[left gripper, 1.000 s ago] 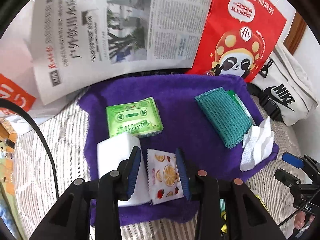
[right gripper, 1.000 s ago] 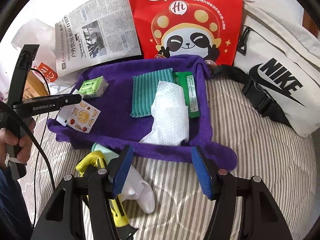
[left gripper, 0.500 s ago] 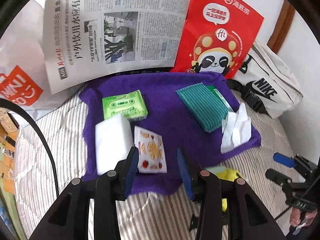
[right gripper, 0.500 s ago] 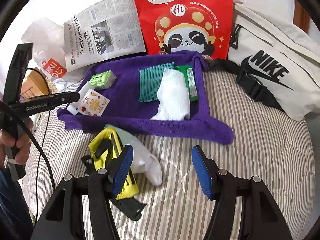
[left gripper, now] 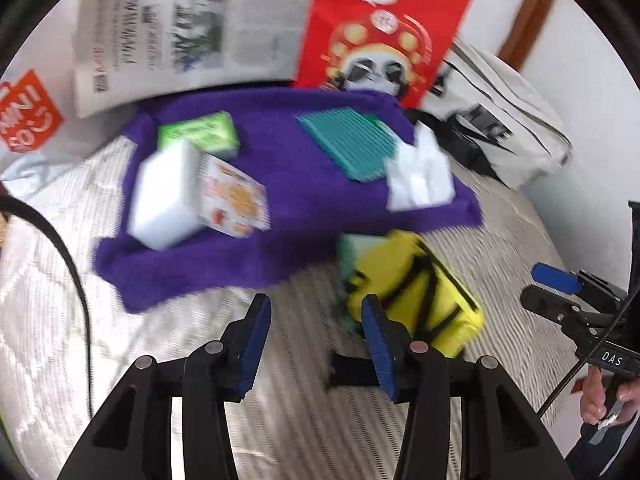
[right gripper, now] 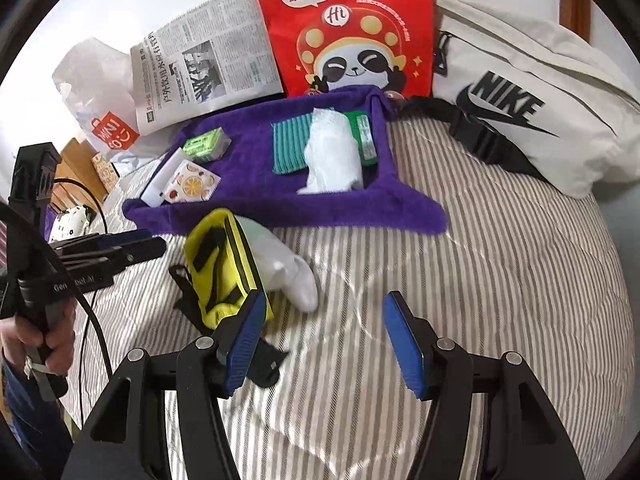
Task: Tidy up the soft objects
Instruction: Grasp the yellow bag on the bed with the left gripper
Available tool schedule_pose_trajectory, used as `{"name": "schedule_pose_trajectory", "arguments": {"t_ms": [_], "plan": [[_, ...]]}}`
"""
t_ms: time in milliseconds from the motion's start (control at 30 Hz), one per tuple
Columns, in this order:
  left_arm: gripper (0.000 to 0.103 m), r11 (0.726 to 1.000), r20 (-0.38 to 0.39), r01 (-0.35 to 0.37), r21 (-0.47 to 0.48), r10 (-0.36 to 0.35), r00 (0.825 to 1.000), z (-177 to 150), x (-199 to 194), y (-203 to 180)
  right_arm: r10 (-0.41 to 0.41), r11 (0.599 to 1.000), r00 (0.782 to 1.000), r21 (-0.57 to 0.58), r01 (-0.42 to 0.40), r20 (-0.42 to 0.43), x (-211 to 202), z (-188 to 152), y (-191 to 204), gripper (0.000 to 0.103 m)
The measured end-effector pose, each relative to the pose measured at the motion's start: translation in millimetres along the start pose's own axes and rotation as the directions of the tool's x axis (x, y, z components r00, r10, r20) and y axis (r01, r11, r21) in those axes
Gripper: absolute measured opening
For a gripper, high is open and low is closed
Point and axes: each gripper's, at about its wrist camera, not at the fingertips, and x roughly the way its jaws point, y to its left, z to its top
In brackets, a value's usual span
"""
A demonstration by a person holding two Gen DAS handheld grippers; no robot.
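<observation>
Both wrist views over a striped bedspread [right gripper: 480, 264], purple towel [right gripper: 280, 204] spread at 12 o'clock. On the towel: green packet [right gripper: 206, 144] at 10 o'clock, white block [left gripper: 168, 196] and fruit-print sachet [right gripper: 192, 186] side by side just below it, teal cloth [right gripper: 290, 148] with a white wipe [right gripper: 332, 156] draped partly over it toward 1 o'clock. Off the towel's near edge, yellow pouch [right gripper: 222, 268] lying on the bedspread, white sock [right gripper: 292, 276] touching its right side. Left gripper [left gripper: 316, 320] open wide, empty, right pad just at the pouch's near corner. Right gripper [right gripper: 324, 340] open wide, empty, left pad beside the pouch. Behind the towel, newspaper [right gripper: 208, 68], red panda bag [right gripper: 348, 28], white sports bag [right gripper: 532, 100] at 2 o'clock
</observation>
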Motion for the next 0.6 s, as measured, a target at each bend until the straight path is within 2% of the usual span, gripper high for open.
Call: {"name": "schedule_pose_trajectory", "arguments": {"t_ms": [167,267,433,467,500,533,600], "plan": [[0.052,0.997,-0.017,0.054,0.061,-0.053,0.998,-0.7,12.9,-25.3,-0.023,1.000,1.000,0.006,0.023,-0.017,-5.0,-17.0,-8.2,0.061],[0.064,0.993,-0.007,0.046,0.110,-0.045,0.999,4.0,18.8,-35.6,-0.026,0.999,0.999,0.024,0.027,-0.029,-6.2,-25.8,-16.6,0.061],[0.064,0.992,-0.019,0.054,0.116,-0.052,0.998,16.0,34.0,-37.1,-0.042,0.998,0.998,0.048,0.044,-0.047,-6.2,-37.1,-29.5,0.061],[0.061,0.990,-0.023,0.061,0.124,-0.058,0.998,17.2,37.4,-37.5,-0.043,0.998,0.998,0.051,0.046,-0.049,-5.8,-38.0,-30.7,0.061],[0.048,0.989,-0.028,0.066,0.133,-0.062,0.998,17.5,39.3,-37.8,-0.046,0.997,0.998,0.053,0.049,-0.053,-5.0,-39.0,-32.3,0.061],[0.042,0.988,-0.034,0.064,0.143,-0.059,0.998,17.3,41.5,-38.4,-0.048,0.997,0.997,0.053,0.051,-0.056,-4.4,-39.5,-33.4,0.061],[0.036,0.986,-0.034,0.054,0.159,-0.049,0.998,15.2,43.0,-38.2,-0.053,0.997,0.997,0.051,0.056,-0.058,-4.3,-40.5,-35.0,0.061]]}}
